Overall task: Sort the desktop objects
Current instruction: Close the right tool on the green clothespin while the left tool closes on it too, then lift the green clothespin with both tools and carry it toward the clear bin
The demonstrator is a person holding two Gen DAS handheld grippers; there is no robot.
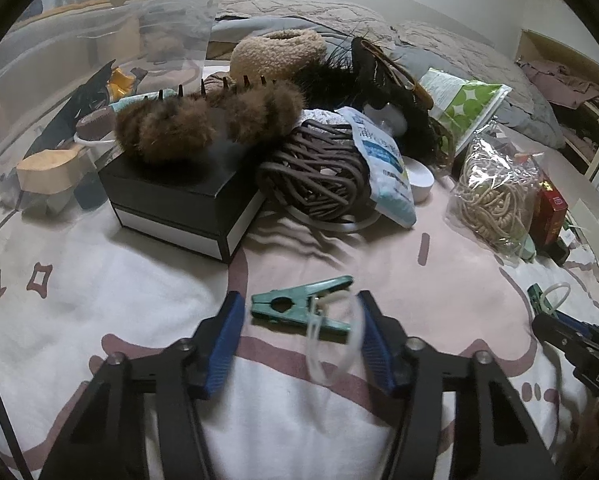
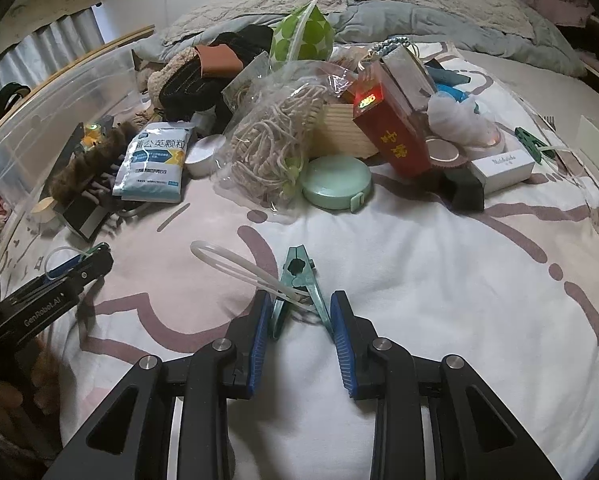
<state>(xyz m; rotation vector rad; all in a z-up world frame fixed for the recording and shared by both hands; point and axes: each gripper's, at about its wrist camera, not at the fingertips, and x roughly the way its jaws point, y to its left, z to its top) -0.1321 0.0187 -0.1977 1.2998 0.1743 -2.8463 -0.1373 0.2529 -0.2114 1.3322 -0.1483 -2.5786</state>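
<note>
Left gripper (image 1: 301, 338) and right gripper (image 2: 299, 334) each straddle 1 green clip (image 1: 299, 308), jaws spread, gripping nothing. The pile (image 2: 283, 120) looks unsorted

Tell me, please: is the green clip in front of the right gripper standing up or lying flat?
Lying flat. The green clip rests on its side on the blanket, its handles between the open right gripper.

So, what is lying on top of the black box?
A brown furry hair claw lies on the black box, teeth pointing up. The box is closed, so its contents are hidden.
</note>
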